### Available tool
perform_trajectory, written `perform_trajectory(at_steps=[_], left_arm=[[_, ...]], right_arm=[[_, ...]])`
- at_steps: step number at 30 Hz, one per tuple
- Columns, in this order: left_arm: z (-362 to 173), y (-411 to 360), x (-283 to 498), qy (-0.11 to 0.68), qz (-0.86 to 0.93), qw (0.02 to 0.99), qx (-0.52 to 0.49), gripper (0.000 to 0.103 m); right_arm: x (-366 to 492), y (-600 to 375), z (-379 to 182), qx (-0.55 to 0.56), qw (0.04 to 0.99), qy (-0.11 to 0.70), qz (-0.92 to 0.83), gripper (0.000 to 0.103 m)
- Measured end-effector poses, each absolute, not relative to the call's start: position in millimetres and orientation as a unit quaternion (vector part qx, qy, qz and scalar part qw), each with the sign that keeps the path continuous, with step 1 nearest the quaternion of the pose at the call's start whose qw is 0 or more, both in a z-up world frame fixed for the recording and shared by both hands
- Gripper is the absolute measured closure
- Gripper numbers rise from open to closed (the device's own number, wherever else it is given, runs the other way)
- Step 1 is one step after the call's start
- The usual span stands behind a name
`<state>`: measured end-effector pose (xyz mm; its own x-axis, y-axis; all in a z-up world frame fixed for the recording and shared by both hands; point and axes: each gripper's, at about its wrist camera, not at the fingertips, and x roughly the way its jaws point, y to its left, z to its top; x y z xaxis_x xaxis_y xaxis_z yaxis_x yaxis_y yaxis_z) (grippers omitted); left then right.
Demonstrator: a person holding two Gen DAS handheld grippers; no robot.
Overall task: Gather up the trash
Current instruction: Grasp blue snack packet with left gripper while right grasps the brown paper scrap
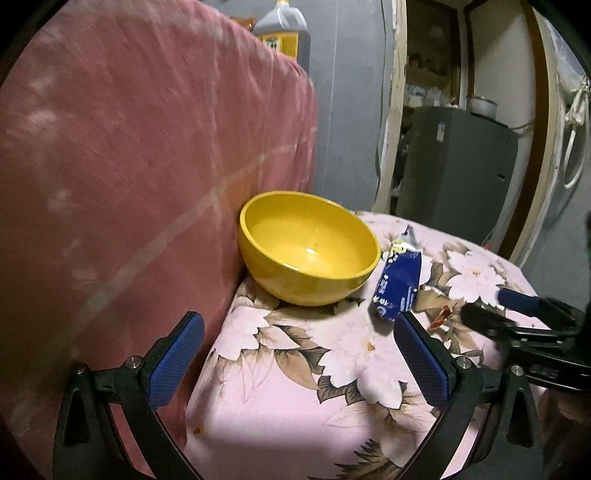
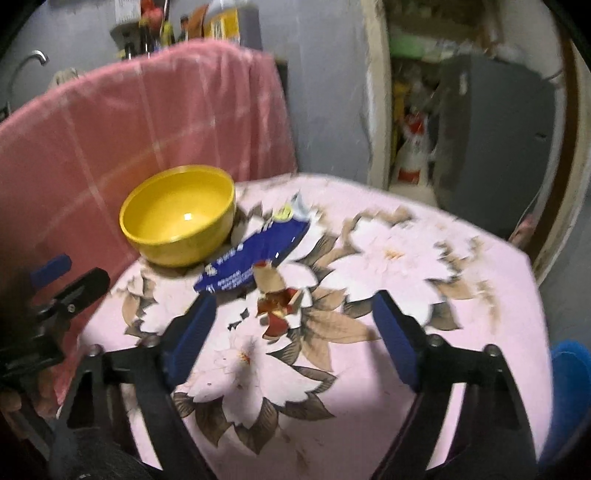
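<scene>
left gripper [image 1: 299, 354] wide, empty | right gripper [image 2: 295, 332] wide, empty | red wrapper [image 2: 277, 310] clear only right view

Both wrist views near, angled down; share yellow bowl [image 1: 308, 247].

Site: you're in a lived-in home, kitchen corner | Evidence: floral cloth [image 2: 424, 258] over the desk | pink cloth [image 1: 147, 147] draped behind | grey fridge [image 1: 454, 173] through the doorway | faucet [image 2: 33, 61], cluttered shelf [image 2: 159, 29] of bottles.
</scene>
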<state>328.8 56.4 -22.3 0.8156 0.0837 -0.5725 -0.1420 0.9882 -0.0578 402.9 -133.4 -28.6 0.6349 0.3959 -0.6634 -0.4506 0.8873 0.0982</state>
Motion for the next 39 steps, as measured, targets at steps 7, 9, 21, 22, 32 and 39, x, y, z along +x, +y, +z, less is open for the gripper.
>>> perform_trajectory(at_steps=[7,9,21,22,32,39], left_arm=[[-30,60,341,0.323,0.046,0.944,-0.055,0.005],[-31,61,344,0.332,0.038,0.941,-0.06,0.005],[-32,45,358,0.377,-0.026,0.924,-0.062,0.023],[-32,42,360,0.379,-0.032,0.923,-0.059,0.023],[-39,0,400,0.42,-0.062,0.905,0.023,0.025],[-39,-1,411,0.429,-0.058,0.901,0.006,0.035]], right_arm=[[430,-107,-54,-0.065,0.871,0.417,0.252,0.033],[436,-106,-59,-0.063,0.863,0.431,0.255,0.039],[437,-132,-54,-0.042,0.862,0.438,0.253,0.075],[436,-135,-53,-0.043,0.864,0.435,0.25,0.075],[413,-186,-43,0.005,0.879,0.418,0.229,0.075],[407,-202,-41,0.023,0.882,0.414,0.224,0.075]])
